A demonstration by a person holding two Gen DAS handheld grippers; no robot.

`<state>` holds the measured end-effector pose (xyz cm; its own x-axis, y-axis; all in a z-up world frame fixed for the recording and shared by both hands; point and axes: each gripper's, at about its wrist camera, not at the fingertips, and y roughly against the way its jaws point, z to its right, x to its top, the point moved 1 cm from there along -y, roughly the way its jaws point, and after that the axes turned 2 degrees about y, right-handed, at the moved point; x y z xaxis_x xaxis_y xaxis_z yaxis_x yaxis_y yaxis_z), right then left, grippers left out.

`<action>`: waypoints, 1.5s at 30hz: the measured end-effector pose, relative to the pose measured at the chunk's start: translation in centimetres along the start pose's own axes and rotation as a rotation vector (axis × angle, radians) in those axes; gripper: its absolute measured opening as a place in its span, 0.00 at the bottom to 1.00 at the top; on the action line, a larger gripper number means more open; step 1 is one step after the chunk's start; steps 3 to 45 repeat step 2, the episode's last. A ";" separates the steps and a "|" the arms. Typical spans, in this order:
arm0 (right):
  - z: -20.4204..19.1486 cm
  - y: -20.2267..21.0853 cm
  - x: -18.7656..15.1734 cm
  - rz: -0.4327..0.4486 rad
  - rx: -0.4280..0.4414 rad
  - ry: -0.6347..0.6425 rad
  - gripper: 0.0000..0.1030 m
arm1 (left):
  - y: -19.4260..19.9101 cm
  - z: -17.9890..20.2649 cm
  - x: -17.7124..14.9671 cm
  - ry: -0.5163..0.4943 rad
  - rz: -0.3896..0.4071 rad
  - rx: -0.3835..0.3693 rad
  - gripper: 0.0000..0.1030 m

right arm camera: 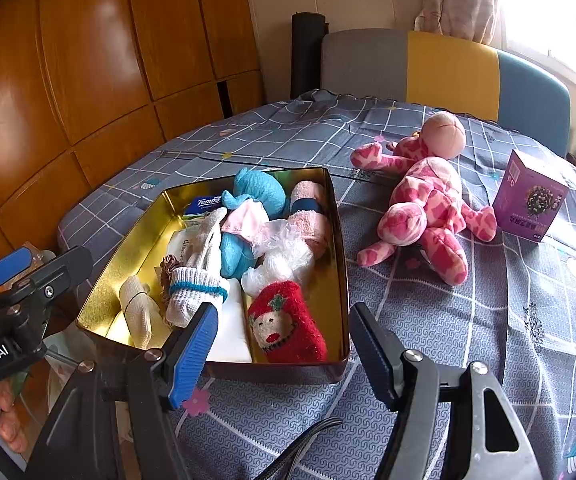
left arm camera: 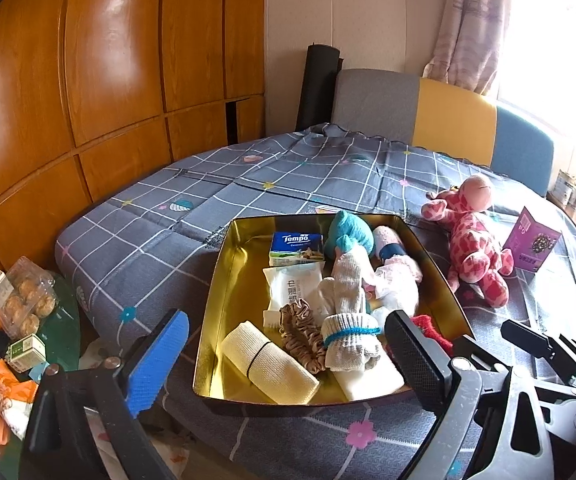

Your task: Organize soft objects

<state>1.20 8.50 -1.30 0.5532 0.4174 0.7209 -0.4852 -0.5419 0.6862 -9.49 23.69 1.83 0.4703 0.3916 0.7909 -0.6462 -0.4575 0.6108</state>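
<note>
The pink plush giraffe (right arm camera: 428, 204) lies on the checked cloth (right arm camera: 468, 340) just right of the gold tin (right arm camera: 338, 248), outside it. Probably light and squashy, it is best pinched at the torso. Both the left gripper (left arm camera: 288, 360) and the right gripper (right arm camera: 284, 348) stand released and empty. Wooden cabinets (right arm camera: 88, 80) stand behind the tin.

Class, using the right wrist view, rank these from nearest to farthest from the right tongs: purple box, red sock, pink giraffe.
1. Red sock: in the tin's near corner, just ahead of the right tongs.
2. Pink giraffe: on the cloth, right of the tin.
3. Purple box: far right.
</note>
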 end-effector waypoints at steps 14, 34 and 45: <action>0.4 0.1 0.0 0.005 -0.003 -0.008 0.67 | -0.3 0.0 0.1 0.003 -0.017 -0.015 1.00; 0.4 0.1 0.0 0.005 -0.003 -0.008 0.67 | -0.3 0.0 0.1 0.003 -0.017 -0.015 1.00; 0.4 0.1 0.0 0.005 -0.003 -0.008 0.67 | -0.3 0.0 0.1 0.003 -0.017 -0.015 1.00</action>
